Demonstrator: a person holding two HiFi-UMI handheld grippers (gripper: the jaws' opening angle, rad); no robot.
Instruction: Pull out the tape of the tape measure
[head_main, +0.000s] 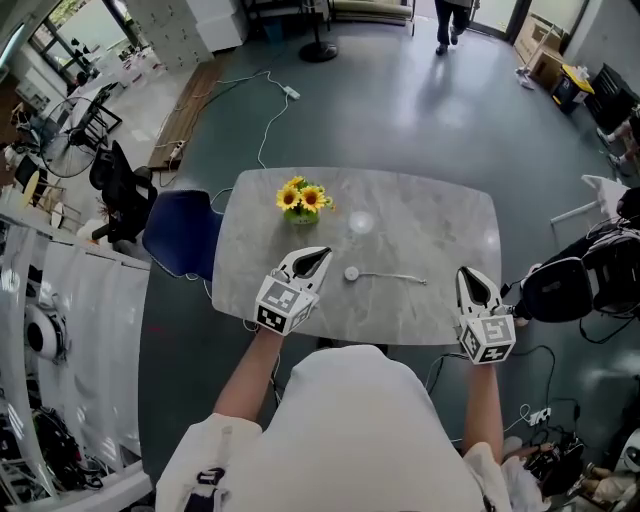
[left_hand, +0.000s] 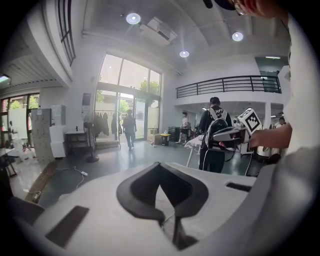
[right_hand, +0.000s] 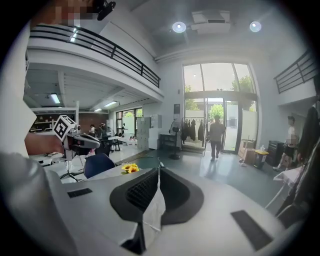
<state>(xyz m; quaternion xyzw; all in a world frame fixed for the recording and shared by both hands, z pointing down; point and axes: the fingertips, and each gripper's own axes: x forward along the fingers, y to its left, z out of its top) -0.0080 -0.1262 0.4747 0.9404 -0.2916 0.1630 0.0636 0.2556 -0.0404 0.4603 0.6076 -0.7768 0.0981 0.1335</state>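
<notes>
My left gripper (head_main: 320, 254) is closed on nothing. I judge it best to open it wide and pin the tape measure (head_main: 352, 273) squarely. It lies on the table (head_main: 420, 215), just right of those tips. Its tape (head_main: 395, 277) stops short of my right gripper (head_main: 469, 273), also closed and empty.

The tape measure (head_main: 352, 273) sits mid tabletop (head_main: 430, 215), with its tape (head_main: 395, 277) lying out to the right. The flowers (head_main: 303, 199) are behind it. The left tool (head_main: 320, 254) is just left of it, the right tool (head_main: 468, 273) is over the near right edge, and there's a chair (head_main: 181, 232) off the left side.
</notes>
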